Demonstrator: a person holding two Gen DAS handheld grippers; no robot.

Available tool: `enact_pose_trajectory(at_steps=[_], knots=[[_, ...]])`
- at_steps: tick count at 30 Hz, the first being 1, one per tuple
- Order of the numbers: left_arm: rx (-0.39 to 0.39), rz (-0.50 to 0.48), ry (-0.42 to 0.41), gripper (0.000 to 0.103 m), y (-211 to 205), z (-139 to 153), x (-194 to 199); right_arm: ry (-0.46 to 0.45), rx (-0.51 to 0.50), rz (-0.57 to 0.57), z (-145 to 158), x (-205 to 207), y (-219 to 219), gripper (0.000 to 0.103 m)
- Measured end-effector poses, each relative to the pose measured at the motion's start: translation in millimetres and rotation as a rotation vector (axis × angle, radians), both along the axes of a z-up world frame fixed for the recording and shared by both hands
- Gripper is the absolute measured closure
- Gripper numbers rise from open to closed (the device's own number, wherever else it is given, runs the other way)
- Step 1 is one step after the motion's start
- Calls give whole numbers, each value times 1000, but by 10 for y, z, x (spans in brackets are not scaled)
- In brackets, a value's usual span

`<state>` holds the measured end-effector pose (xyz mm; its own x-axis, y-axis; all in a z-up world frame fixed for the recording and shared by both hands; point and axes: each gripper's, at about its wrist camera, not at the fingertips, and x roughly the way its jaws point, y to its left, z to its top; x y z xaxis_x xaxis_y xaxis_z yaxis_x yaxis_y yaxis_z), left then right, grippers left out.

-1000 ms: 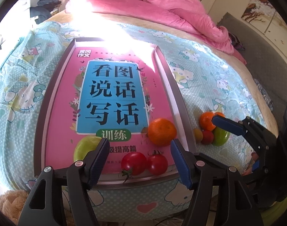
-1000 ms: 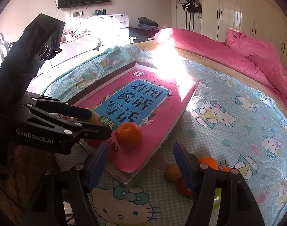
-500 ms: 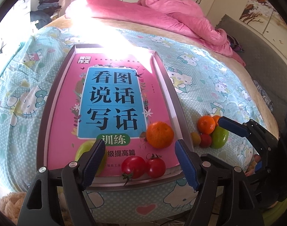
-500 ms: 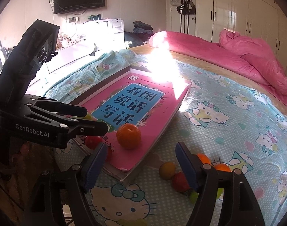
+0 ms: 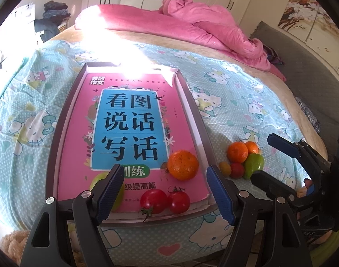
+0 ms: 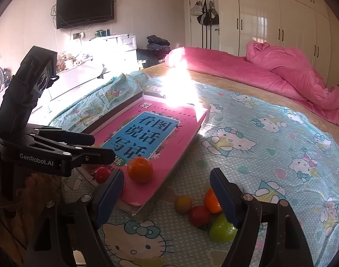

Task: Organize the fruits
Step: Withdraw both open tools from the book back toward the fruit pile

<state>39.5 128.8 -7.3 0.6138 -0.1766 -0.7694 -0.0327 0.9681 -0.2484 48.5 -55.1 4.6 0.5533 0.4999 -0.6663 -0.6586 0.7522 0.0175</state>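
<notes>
Orange mandarin on tray ahead of left gripper; right gripper beside it. Both released, jaws just widened, nothing between.

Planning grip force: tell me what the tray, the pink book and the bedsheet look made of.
Tray: likely metal or hard plastic, judging by its smooth grey raised rim.
Pink book: paper with a glossy printed cover that catches the sun glare.
Bedsheet: soft woven fabric, matte and wrinkled, with a cartoon print.

Strong daylight washed out the far end of the pink book and bedspread toward twelve o'clock in both views. Fisheye bending curved the edges into dark corners, while the centre stayed sharp.
</notes>
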Motion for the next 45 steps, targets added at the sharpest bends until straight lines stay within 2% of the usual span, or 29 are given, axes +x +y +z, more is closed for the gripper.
enact_pose_trajectory(at_steps=[16,28,45], knots=[[11,-37,-8,25,-155,27,-20,-44,25,-116,133,9,-326,23],[22,-91,-9,25,-426,39,-74,-15,54,-211,162,33,-606,23],[29,-140,-22,25,-603,58,-129,14,79,-278,183,-34,-861,23]])
